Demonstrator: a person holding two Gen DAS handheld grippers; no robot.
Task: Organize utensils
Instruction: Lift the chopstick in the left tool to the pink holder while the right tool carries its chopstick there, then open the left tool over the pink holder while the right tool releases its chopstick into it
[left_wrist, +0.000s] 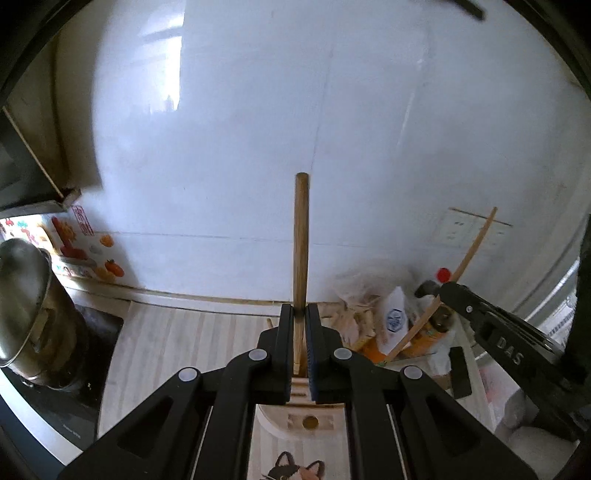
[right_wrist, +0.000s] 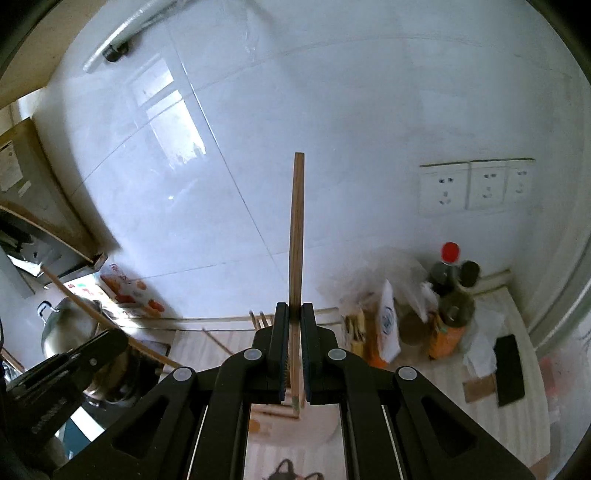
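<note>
Our left gripper (left_wrist: 299, 314) pinches a round brown wooden stick (left_wrist: 301, 236); our right gripper (right_wrist: 294, 314) pinches a thin square wooden chopstick (right_wrist: 297, 229). Both sticks stand above the pale wooden rack (left_wrist: 299, 417) on the counter. Held near their lower ends, they may pivot or slip and miss the rack's slots.

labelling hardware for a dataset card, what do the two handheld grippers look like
Both are matte black plastic. The left gripper and the right gripper each have two flat parallel fingers with blue-edged ribbed pads, driven by angular linkage arms with triangular cut-outs and round pale grey pivot caps. The right gripper's side carries raised lettering reading DAS. No cables or sleeves show.
</note>
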